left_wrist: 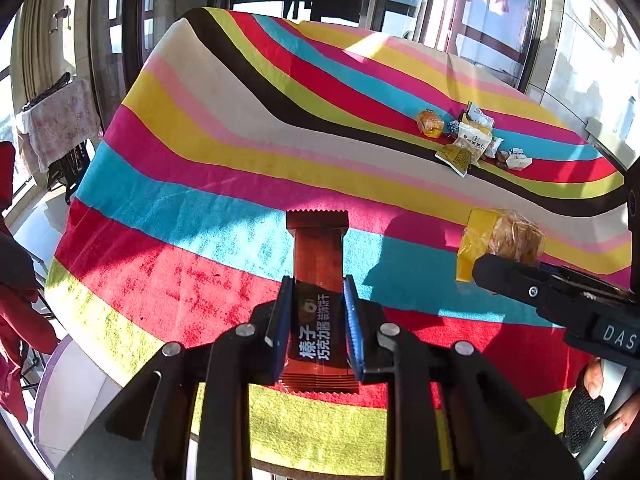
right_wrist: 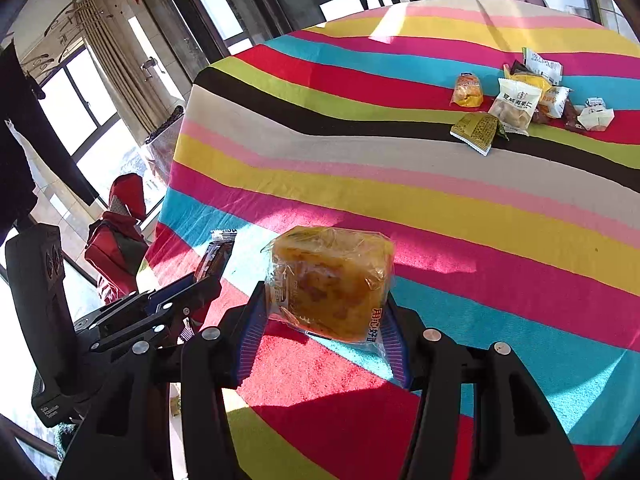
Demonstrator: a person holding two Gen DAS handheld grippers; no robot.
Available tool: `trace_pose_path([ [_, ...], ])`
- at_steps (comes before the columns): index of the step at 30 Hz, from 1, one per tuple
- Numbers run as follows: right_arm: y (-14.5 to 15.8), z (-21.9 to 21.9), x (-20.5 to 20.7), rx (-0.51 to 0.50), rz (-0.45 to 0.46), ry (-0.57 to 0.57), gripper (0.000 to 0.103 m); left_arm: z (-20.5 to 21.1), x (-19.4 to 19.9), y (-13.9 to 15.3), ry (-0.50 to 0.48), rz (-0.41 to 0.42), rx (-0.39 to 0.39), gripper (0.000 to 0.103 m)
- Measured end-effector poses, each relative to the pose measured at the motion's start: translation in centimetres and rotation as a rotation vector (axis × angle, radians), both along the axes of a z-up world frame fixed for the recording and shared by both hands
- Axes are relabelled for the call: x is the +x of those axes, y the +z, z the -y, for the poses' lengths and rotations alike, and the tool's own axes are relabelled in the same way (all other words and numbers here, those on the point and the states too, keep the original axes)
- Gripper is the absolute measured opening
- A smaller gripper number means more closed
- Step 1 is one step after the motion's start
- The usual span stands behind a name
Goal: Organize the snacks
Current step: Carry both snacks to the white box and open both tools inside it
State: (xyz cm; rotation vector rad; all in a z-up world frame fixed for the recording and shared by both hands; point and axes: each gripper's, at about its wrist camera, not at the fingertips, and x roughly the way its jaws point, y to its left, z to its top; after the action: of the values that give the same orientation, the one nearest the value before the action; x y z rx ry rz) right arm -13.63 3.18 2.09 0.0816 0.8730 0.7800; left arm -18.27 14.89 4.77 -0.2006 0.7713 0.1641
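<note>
In the left wrist view, the left hand-held gripper (left_wrist: 318, 320) sits at the lower centre of the frame, its blue pads clamped on the sides of a brown chocolate wafer bar (left_wrist: 318, 280) that sticks forward, lifted over the striped tabletop (left_wrist: 200, 140). At the right edge the right hand-held gripper (left_wrist: 500, 264) pokes in, carrying a yellow wrapped cake (left_wrist: 504, 240). In the upper right a pile of snacks (left_wrist: 476, 140) lies loosely heaped, with one small yellow packet just beside it. In the right wrist view, the right hand-held gripper (right_wrist: 324, 320) at the lower centre is closed on the yellow wrapped cake (right_wrist: 330, 280), held above the cloth; the left hand-held gripper (right_wrist: 200, 284) shows at the lower left with the chocolate wafer bar (right_wrist: 218, 254) in it. The pile of snacks (right_wrist: 528, 100) is in the upper right, well apart. I judge the sorting to be underway: two items are in hand but not yet set down, and no sorted group shows, so most remains.
</note>
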Motion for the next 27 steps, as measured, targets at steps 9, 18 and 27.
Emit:
trace_pose_path([
  [9, 0.8, -4.6, -2.8, -0.022, 0.029, 0.133, 0.053, -3.4, -3.9, -0.1, 0.079, 0.003, -0.010, 0.024],
  [18, 0.5, -10.0, -8.4, -0.069, 0.082, 0.344, 0.053, -7.7, -9.7, -2.0, 0.220, -0.046, -0.028, 0.024],
  [27, -1.2, -13.8, -14.0, -0.128, 0.109, 0.542, 0.053, -11.2, -15.0, -4.2, 0.352, -0.102, -0.048, 0.024],
])
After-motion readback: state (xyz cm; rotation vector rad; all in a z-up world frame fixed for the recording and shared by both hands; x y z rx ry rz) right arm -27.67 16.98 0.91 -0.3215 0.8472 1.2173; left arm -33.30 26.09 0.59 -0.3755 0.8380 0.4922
